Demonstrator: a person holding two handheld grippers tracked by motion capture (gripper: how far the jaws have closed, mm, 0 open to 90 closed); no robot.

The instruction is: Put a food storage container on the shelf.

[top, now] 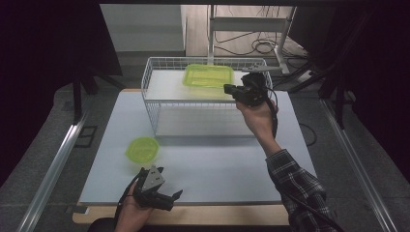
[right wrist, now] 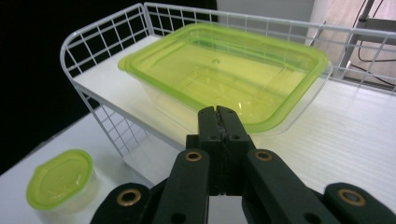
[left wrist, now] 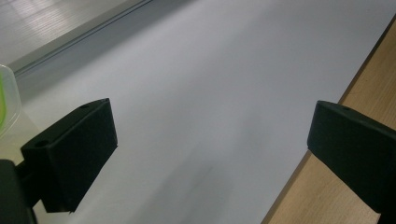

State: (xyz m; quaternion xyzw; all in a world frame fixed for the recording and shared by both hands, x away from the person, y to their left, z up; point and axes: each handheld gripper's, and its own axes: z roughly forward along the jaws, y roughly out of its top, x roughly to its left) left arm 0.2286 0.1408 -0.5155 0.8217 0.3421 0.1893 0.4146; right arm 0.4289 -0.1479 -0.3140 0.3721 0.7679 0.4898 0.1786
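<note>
Table (top: 203, 169) with a pale grey top and a bare wooden front edge carries, from left to right, a small round container, a white wire rack and, on the rack's upper shelf, a large rectangular container. The small round container (top: 142, 149) has a lime-green lid over a clear tub and stands alone on the tabletop, in front of the rack's left corner and well apart from it. The white wire rack (top: 159, 92) stands at the far middle of the table; its mesh rim runs round the shelf and stands between the grippers and the rectangular container on all sides.

The rectangular container (right wrist: 224, 74) is clear plastic with a translucent lime-green lid, corners rounded, a small dimple at the lid's centre. It sits flat on the shelf toward the back right of the rack, just inside the rim, lid on.

The left gripper (top: 164, 195) lies low at the table's near edge, just in front of the round container, held in the person's left hand (top: 130, 212). In the left gripper view its jaws stand wide apart with nothing between them, over bare tabletop.

The right gripper (right wrist: 222, 114), held in the right hand (top: 258, 118) at the rack's right end, points at the rectangular container's near side. Its jaws are pressed together with nothing between them; whether the tips touch the container cannot be told.
</note>
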